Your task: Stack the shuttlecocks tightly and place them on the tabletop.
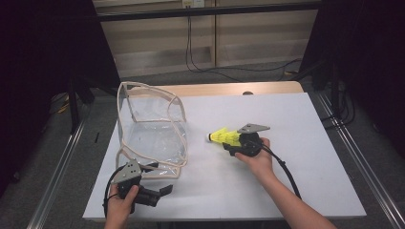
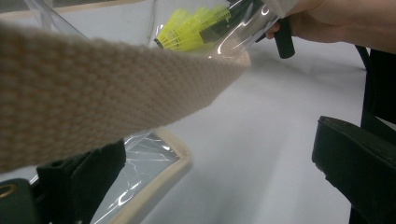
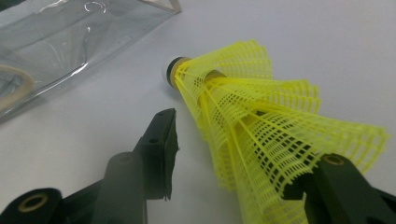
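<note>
1. The right gripper (image 1: 239,142) holds a yellow shuttlecock (image 1: 224,137) a little right of the middle of the table (image 1: 286,124). In the right gripper view the skirt of the shuttlecock (image 3: 261,121) lies between the two jaws. The right jaw touches the skirt's wide end, but a gap remains at the left jaw, so I cannot tell if the jaws already pinch it or only surround it.

2. The white cork points toward 9 o'clock, toward the clear bag (image 1: 150,129). I think this is because the cork should enter the bag first.

3. The clear bag stands at the left part of the table, well apart from the shuttlecock, with its beige trim and strap (image 2: 93,88) raised.

4. The left gripper (image 1: 160,191) is at 7 o'clock of the table, just beside the bag's near corner. Its jaws are spread. In the left gripper view the strap crosses above them and one jaw is close to the bag's edge (image 2: 159,172), probably to hold the bag steady or open.

5. Through the plastic, the left gripper view also shows the shuttlecock (image 2: 187,32).
</note>
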A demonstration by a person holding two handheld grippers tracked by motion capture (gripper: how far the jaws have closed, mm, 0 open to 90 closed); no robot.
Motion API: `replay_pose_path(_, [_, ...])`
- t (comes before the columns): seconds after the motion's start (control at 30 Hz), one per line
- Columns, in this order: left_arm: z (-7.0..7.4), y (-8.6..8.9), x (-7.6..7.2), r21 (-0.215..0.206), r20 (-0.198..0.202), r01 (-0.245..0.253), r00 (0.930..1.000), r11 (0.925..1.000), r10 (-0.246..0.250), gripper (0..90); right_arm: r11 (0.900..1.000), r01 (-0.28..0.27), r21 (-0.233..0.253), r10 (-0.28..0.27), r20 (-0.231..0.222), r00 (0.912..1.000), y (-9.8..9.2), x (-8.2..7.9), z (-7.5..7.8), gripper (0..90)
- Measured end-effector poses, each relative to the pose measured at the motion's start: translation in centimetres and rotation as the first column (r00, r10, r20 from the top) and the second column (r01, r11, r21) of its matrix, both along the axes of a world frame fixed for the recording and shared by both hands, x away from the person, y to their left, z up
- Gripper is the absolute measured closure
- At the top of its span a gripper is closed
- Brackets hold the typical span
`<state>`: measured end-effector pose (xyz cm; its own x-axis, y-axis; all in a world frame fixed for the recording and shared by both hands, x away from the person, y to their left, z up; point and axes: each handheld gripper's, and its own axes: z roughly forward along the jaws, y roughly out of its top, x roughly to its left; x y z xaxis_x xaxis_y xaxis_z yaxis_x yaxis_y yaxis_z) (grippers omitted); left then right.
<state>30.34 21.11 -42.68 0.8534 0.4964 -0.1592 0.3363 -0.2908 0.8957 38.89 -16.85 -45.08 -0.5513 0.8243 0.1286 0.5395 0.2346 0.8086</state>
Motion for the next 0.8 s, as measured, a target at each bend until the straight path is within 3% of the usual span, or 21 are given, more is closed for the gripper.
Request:
replay_pose_path(0.23, [0.01,0.03,0.01,0.001,-0.001,0.000,1.0000,1.0000,0.000,2.8,1.000,0.009,-0.019,-0.009,0.011,0.9999,0.21,0.10,-0.14,61.6])
replay_pose_path(0.8, [-0.02,0.08,0.06,-0.001,0.000,0.003,1.0000,1.0000,-0.003,2.8,0.999,0.028,-0.039,-0.028,0.013,0.9995,0.69,0.62,-0.39,65.2])
